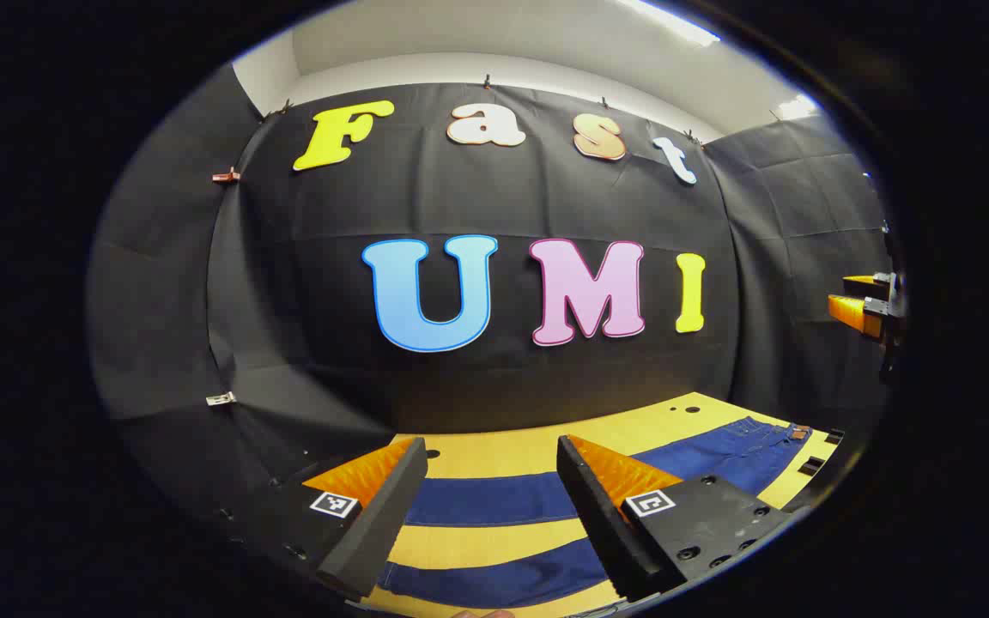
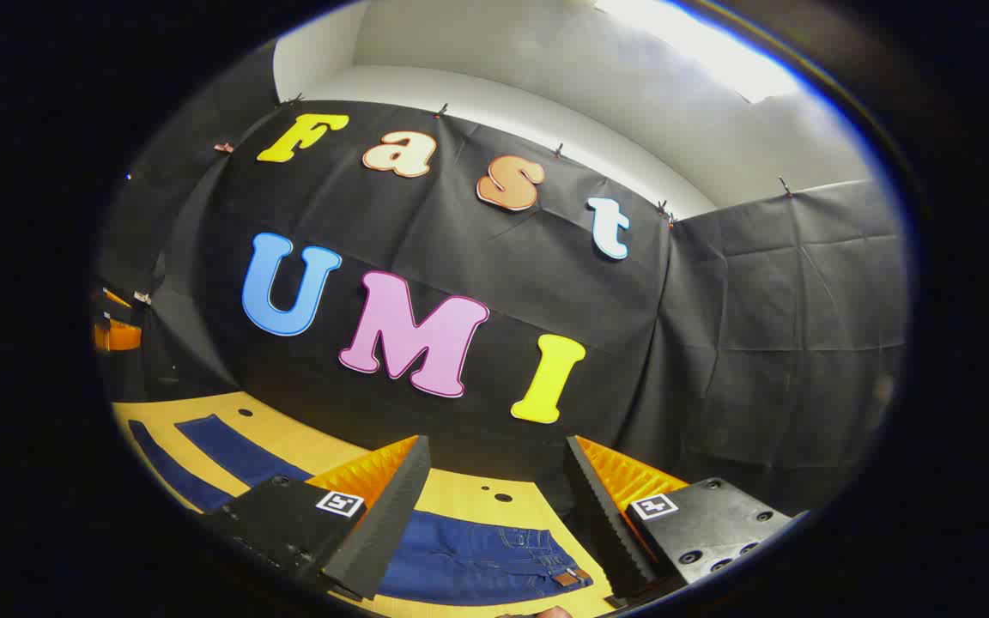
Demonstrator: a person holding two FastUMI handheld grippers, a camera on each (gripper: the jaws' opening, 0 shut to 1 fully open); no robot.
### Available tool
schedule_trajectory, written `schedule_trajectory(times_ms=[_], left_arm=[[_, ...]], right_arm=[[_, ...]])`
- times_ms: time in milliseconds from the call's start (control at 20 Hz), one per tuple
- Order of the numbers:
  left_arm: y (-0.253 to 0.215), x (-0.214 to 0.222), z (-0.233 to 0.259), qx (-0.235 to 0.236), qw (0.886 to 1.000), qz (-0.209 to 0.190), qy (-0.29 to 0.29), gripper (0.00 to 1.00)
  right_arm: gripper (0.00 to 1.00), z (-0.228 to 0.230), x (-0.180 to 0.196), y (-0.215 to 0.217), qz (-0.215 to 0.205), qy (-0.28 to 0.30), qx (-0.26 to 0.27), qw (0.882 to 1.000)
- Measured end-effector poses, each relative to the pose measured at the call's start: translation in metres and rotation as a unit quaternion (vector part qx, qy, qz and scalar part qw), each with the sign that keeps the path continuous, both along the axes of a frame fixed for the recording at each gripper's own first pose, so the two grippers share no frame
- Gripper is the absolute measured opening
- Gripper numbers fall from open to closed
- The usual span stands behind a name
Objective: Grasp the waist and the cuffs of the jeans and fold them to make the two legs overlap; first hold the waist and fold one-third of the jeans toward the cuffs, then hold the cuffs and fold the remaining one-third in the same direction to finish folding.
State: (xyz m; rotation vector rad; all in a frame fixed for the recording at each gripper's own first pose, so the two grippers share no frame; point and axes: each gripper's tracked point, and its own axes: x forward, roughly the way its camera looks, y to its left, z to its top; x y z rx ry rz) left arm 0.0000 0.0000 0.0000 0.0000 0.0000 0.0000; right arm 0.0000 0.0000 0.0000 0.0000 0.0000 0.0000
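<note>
Left gripper [image 1: 488, 481]: in the left gripper view its jaws are standing wide apart and gripping nothing; it is hovering above the leg end of the garment, and the two legs are showing in the gap between the fingers.

Right gripper [image 2: 494, 489]: in the right gripper view its jaws are likewise gaping wide with nothing between them, and it is hanging over the waist end. In the left gripper view it is also peeking in at the far right edge [image 1: 865, 311], up in the air and well apart from the cloth.

Dark blue denim jeans [image 1: 494, 499]: they are lying flat and unfolded on the counter, legs spread apart as two separate bands with bare counter showing between them. In the right gripper view the waist part [image 2: 477, 558], with its stitched pocket and a small brown patch at the waistband, is sitting just beneath and between the fingers, while the two legs are running off toward the counter's left edge. In the left gripper view the waist is reaching toward the counter's far right corner.

Light yellowish wooden counter [image 1: 503, 451]: it is carrying the jeans, and a few small dark holes are dotting its surface near the far edge.

Black cloth booth wall [image 1: 288, 283]: it is hanging behind the counter's far edge, pinned up by small clips along its top.
</note>
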Motion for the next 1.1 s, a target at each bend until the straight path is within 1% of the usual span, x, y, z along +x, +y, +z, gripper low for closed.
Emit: schedule_trajectory(times_ms=[50,250,300,450,550,750,800,900,1000,1100], left_arm=[[0.003,0.0,0.0,-0.002,1.0,0.002,0.001,0.97],[0.013,-0.004,-0.006,0.011,1.0,0.005,0.01,0.97],[0.016,-0.005,-0.01,0.015,1.0,0.006,0.014,0.97],[0.021,-0.011,-0.017,0.012,1.0,0.009,0.025,0.97],[0.024,-0.015,-0.026,0.015,0.999,0.008,0.035,0.97],[0.03,-0.022,-0.041,0.044,0.998,0.002,0.053,0.96],[0.03,-0.024,-0.044,0.051,0.997,0.0,0.055,0.96],[0.027,-0.024,-0.045,0.06,0.997,-0.009,0.056,0.96],[0.019,-0.024,-0.051,0.074,0.995,-0.032,0.058,0.96],[0.014,-0.022,-0.063,0.106,0.99,-0.061,0.069,0.98]], right_arm=[[0.96,0.0,0.001,-0.001,0.0,0.001,-0.004,1.0],[0.94,-0.002,0.004,-0.003,-0.005,0.007,0.004,1.0],[0.96,-0.003,0.005,-0.006,-0.01,0.008,0.008,1.0],[0.96,-0.008,0.003,-0.009,-0.015,0.015,0.015,1.0],[0.96,-0.011,0.002,-0.012,-0.016,0.017,0.011,1.0],[0.96,-0.013,0.0,-0.023,-0.026,0.018,0.008,0.999],[0.94,-0.013,0.001,-0.024,-0.028,0.019,0.009,0.999],[0.94,-0.016,0.003,-0.026,-0.031,0.021,0.012,0.999],[0.96,-0.019,0.004,-0.026,-0.027,0.024,0.009,0.999],[0.94,-0.023,0.008,-0.023,-0.012,0.024,-0.002,1.0]])
